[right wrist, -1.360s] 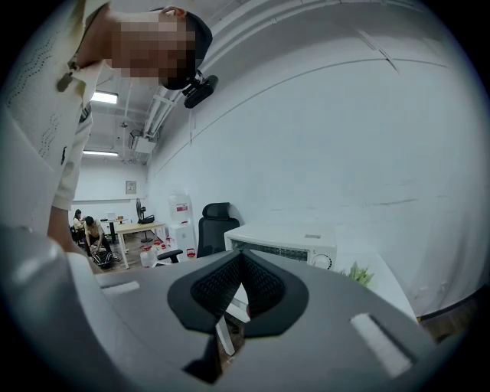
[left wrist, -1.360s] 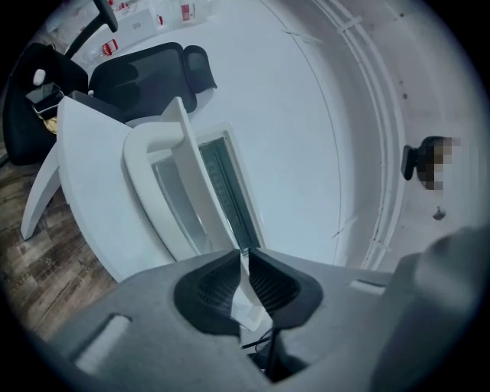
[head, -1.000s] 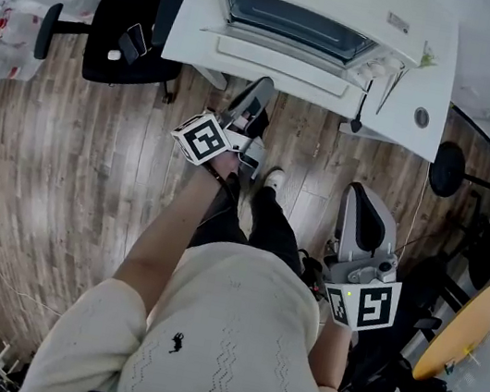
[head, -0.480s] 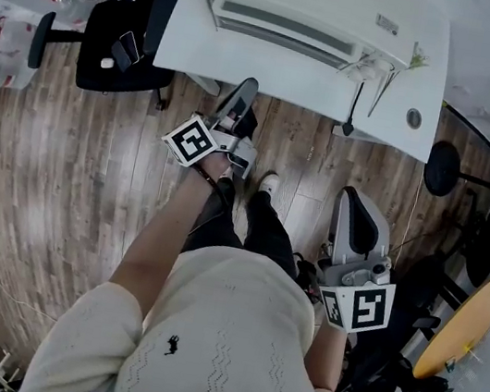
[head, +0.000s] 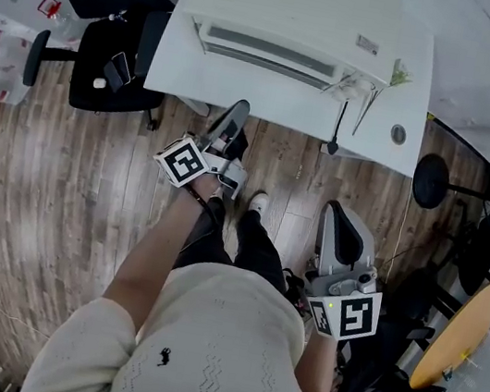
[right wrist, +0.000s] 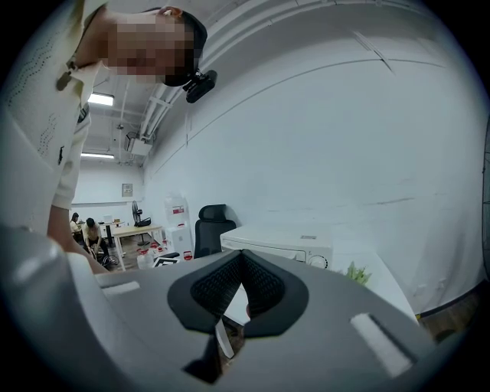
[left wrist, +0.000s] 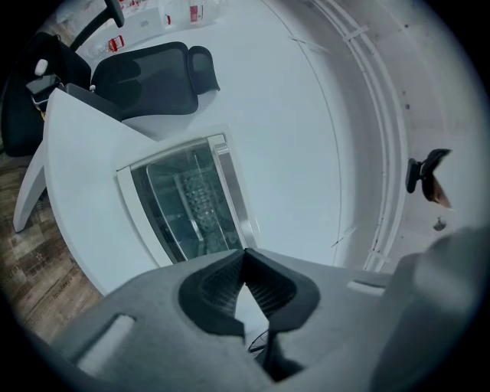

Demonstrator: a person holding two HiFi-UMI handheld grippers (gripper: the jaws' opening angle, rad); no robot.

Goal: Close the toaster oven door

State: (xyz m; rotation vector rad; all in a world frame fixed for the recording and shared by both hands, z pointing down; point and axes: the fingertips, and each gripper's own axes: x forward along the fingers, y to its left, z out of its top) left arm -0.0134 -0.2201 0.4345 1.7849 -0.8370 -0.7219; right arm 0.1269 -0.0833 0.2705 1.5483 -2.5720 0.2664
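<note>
"Two grippers are showing from the head view. How is the left gripper [head: 238, 112] sitting?"

"It is pointing level toward the front edge of the white table [head: 273, 90], facing the toaster oven [head: 295, 16]. Its jaws have just been closing and are meeting at the tips with nothing between them. The left gripper view is showing that plainly."

"And the right gripper [head: 337, 218]?"

"It is hanging lower, at the person's [head: 219, 345] right side, over the wooden floor [head: 56, 204] and well apart from the table. Its jaws are pressing together too, and they are gripping nothing."

"Where is the oven resting?"

"It is sitting on the table. In the head view a black office chair [head: 114, 36] is standing to its left. A small green plant [head: 398, 74] is growing just beside its right end."

"Is the door hanging open?"

"No. The door [left wrist: 187, 203] is lying flush against the oven's front, its glass pane facing the left gripper. The pale handle [left wrist: 233, 195] is running along one edge of the pane. The left gripper is hovering apart from it, touching neither door nor handle."

"Is anything else lying near it?"

"A dark cable [head: 337, 127] is running across the table from the oven's right end toward the front edge. A round yellow table [head: 461, 327] is standing far off to the right."
</note>
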